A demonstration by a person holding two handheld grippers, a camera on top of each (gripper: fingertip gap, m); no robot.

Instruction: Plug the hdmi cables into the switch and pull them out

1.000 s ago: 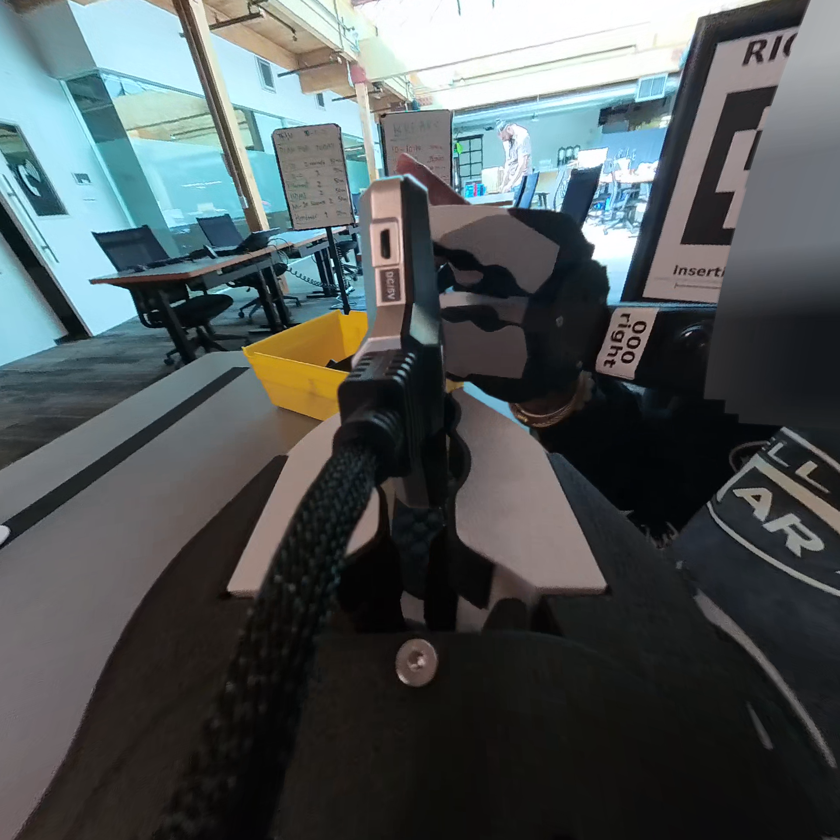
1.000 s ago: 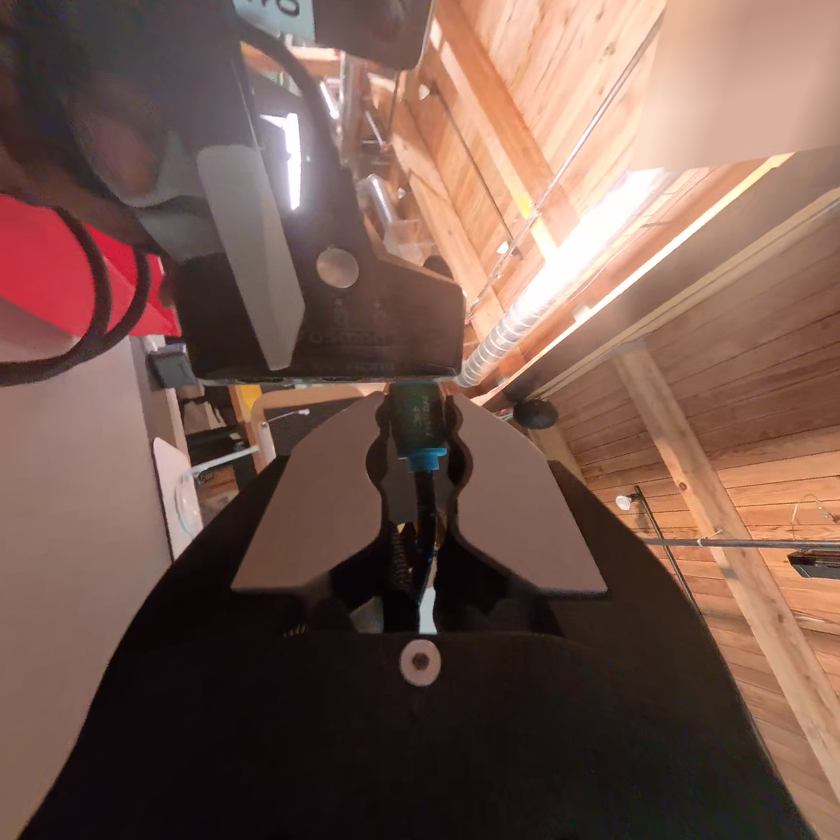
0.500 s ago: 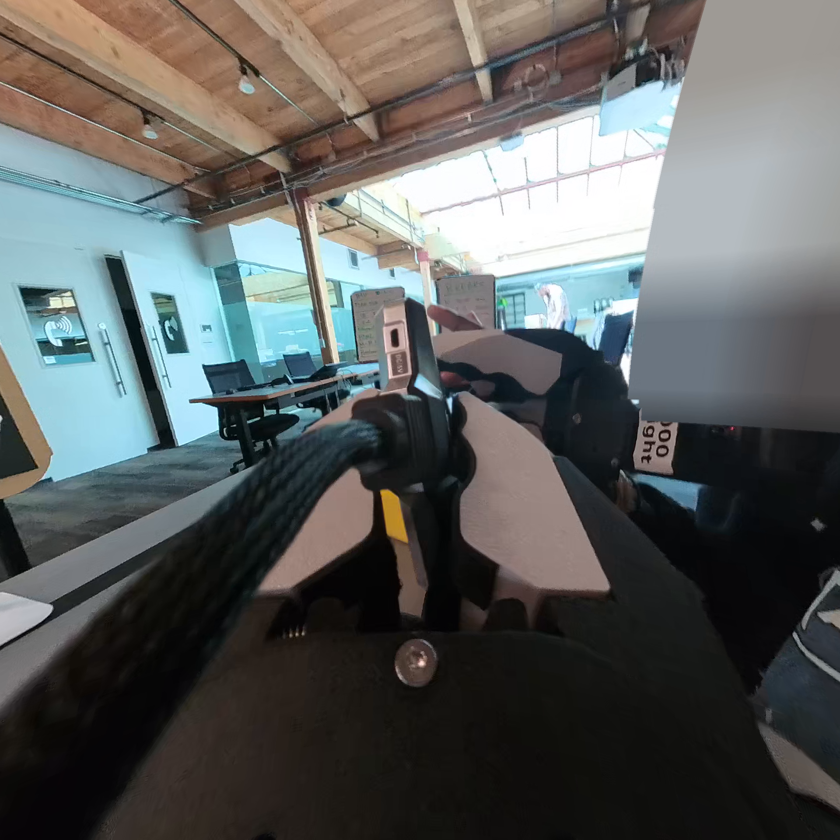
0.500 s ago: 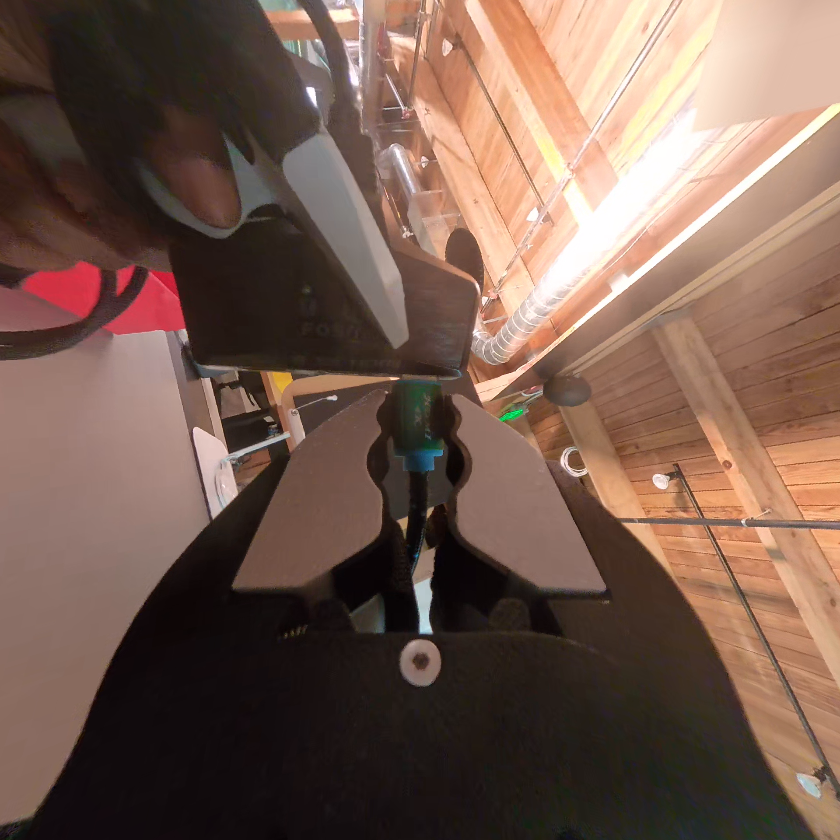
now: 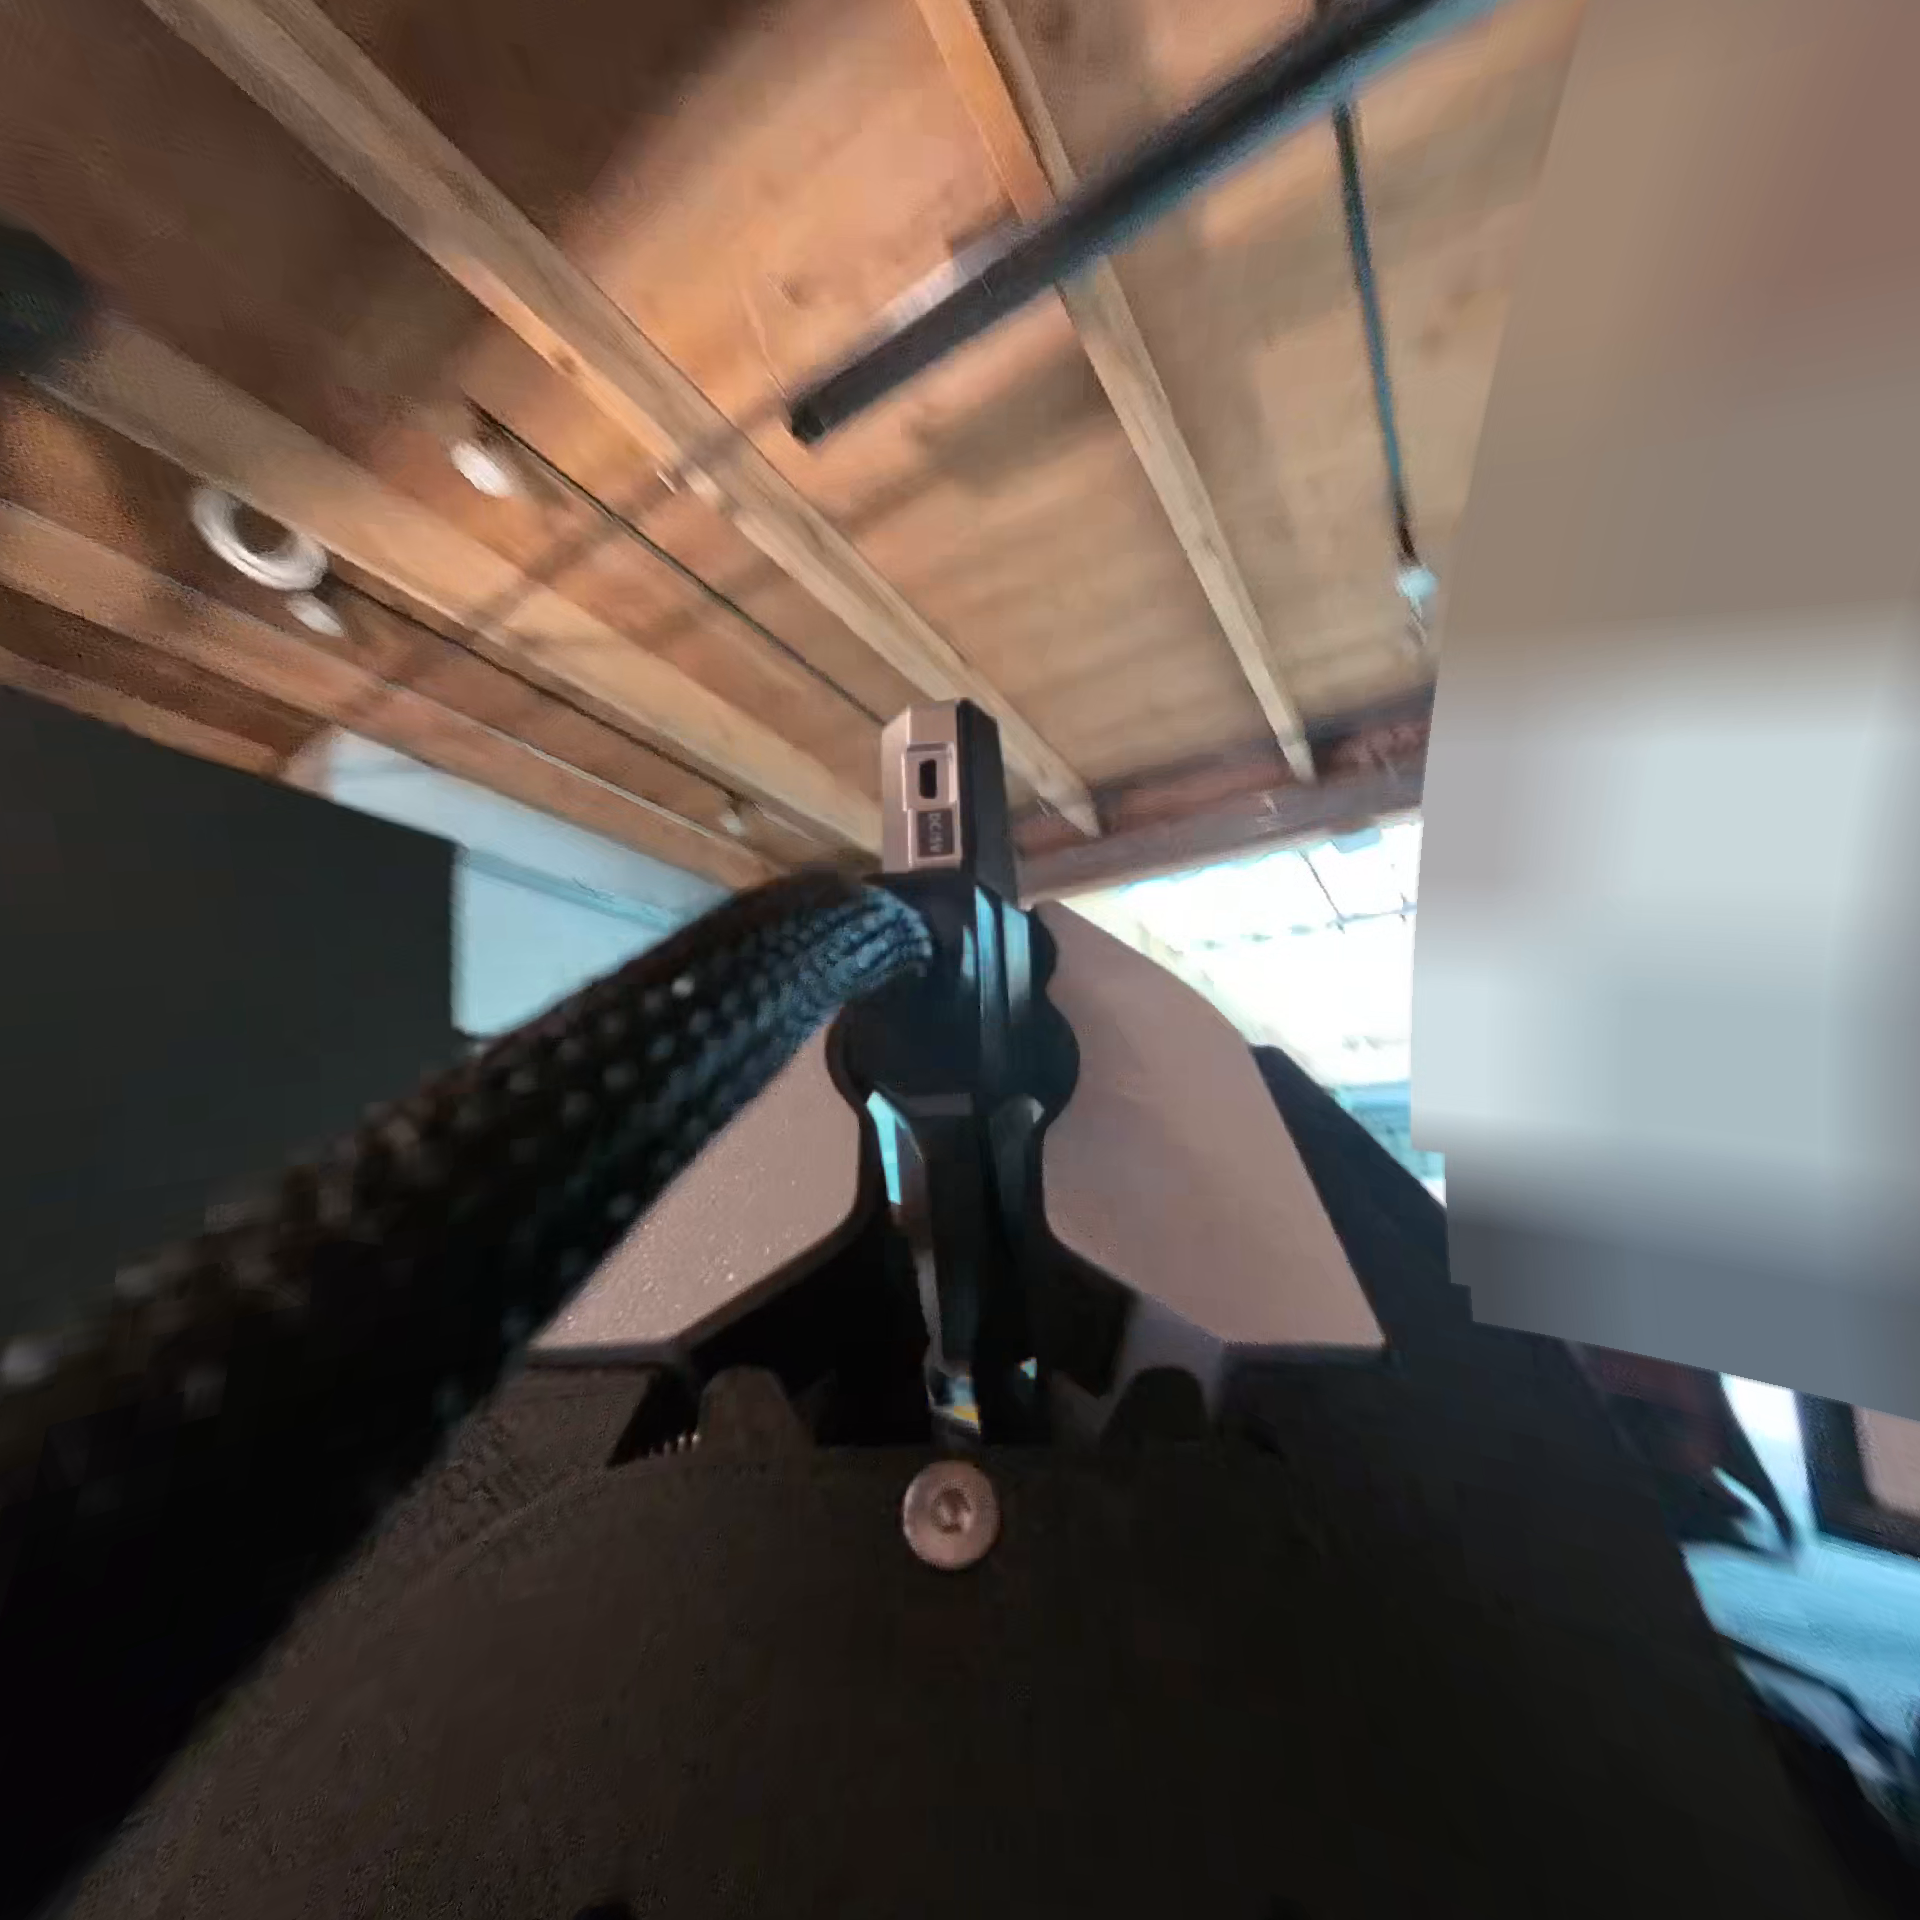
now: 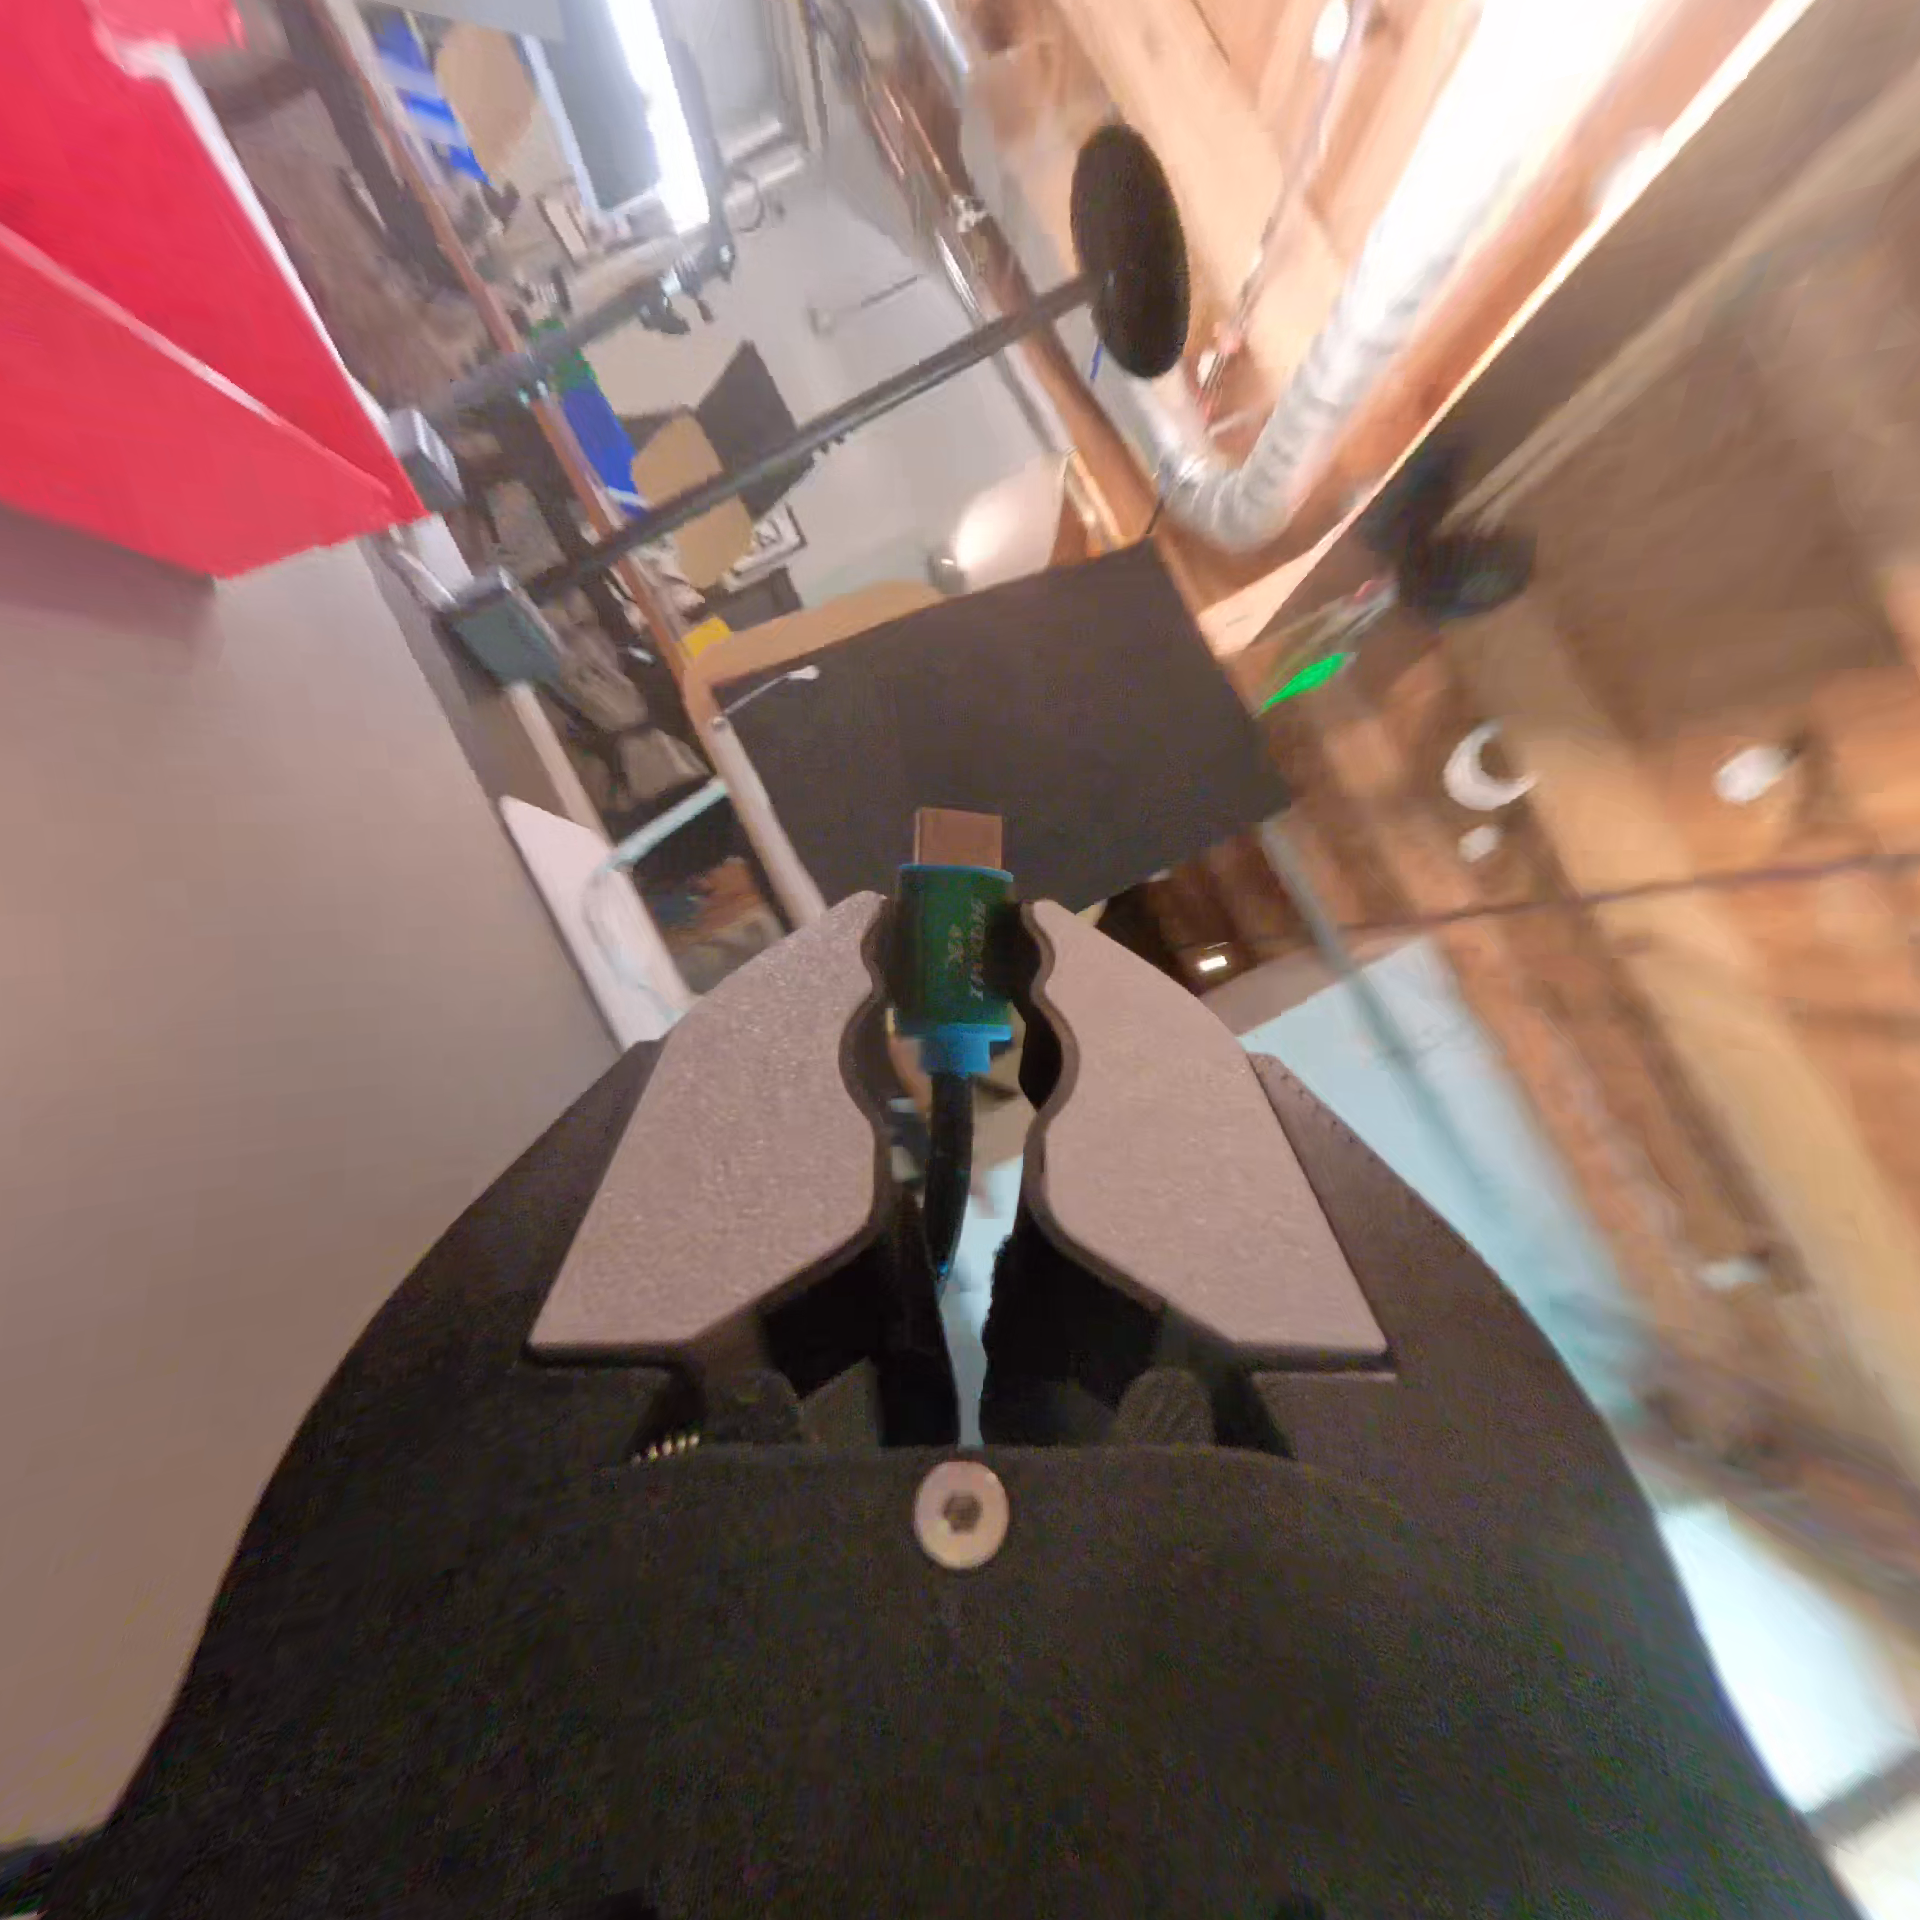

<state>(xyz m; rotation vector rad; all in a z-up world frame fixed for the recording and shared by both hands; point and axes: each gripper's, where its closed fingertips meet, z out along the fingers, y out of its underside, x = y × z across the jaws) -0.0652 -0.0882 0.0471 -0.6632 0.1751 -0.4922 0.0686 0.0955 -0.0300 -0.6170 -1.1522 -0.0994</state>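
My left gripper (image 5: 951,997) is shut on the HDMI switch (image 5: 940,800), a thin grey and black box held edge-on and pointing up at the wooden ceiling. A thick black braided HDMI cable (image 5: 582,1101) is plugged into the switch's left side and hangs down to the lower left. My right gripper (image 6: 951,966) is shut on a green HDMI plug (image 6: 954,951) with a blue collar. Its bare metal tip (image 6: 958,836) sticks out free in the air. The switch does not show in the right wrist view.
A grey table surface (image 6: 208,883) fills the left of the tilted right wrist view, with a red bin (image 6: 156,343) on it. A dark board (image 6: 987,727) and a stand with a black disc (image 6: 1127,260) lie beyond. Wooden ceiling beams (image 5: 727,416) fill the left wrist view.
The green plug has come out of the switch and the two grippers have moved apart. The left gripper has tilted upward with the switch, and the right gripper no longer shows in its view.
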